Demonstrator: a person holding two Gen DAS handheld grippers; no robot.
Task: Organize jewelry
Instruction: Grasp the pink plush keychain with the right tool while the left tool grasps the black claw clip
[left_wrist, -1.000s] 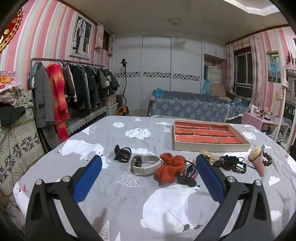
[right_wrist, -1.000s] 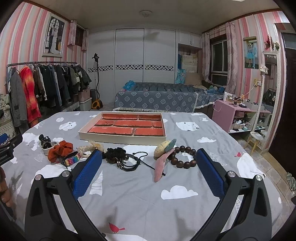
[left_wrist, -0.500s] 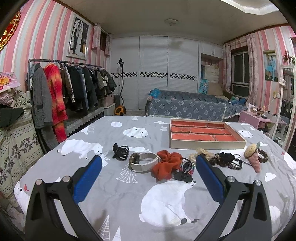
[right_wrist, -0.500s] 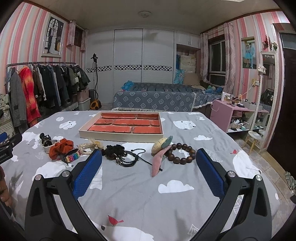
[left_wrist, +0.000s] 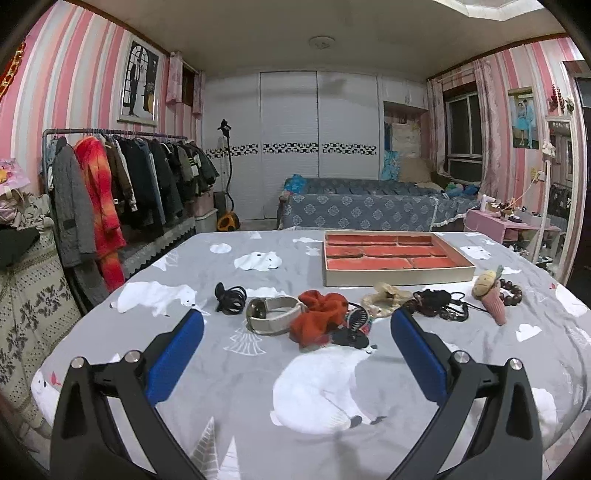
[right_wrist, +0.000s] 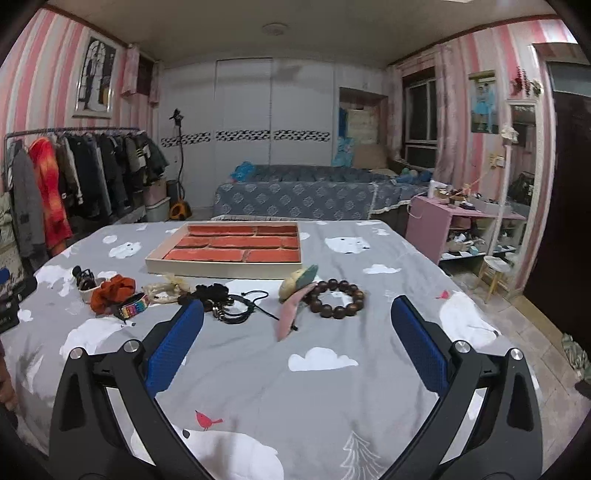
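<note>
Both the left claw (left_wrist: 296, 345) and right claw (right_wrist: 296, 336) are held wide apart, grasping nothing. Jewelry is strewn before the tray (right_wrist: 221, 268) on the table (right_wrist: 332, 387); the black cords (right_wrist: 229, 304) are partly hidden by a blue pad (right_wrist: 173, 347).

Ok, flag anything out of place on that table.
Nothing is damaged or spilled. The tray holds nothing, while the beads, scrunchie and watch lie loose in a row in front of it. Both grippers, left and right, are open.
</note>
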